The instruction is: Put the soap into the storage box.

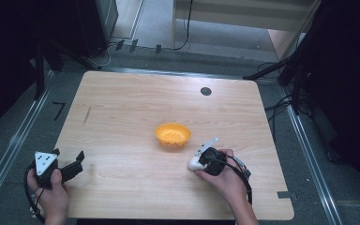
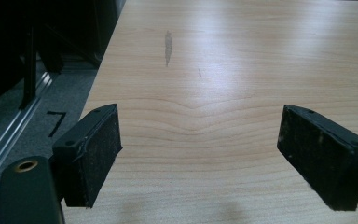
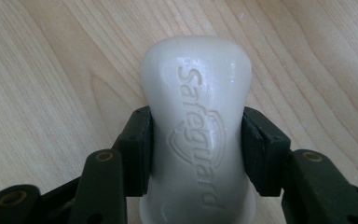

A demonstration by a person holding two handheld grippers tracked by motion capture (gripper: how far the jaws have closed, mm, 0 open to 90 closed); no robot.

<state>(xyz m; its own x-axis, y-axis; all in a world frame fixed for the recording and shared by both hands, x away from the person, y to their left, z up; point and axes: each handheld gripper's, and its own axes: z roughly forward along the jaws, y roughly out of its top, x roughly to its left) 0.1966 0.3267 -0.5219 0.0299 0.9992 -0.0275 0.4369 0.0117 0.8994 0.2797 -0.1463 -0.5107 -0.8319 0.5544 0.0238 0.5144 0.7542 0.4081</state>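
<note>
A white bar of soap embossed with "Safeguard" lies on the wooden table, and my right gripper is shut on its waist, one pad on each side. From above, the soap pokes out to the left of that gripper, a little below and right of an orange bowl that has small holes in its bottom. My left gripper rests at the table's near left corner. Its jaws stand wide open over bare wood, nothing between them.
A round dark grommet sits near the table's far edge. A dark streak marks the wood at the left. Black stands and cables surround the table on a grey floor.
</note>
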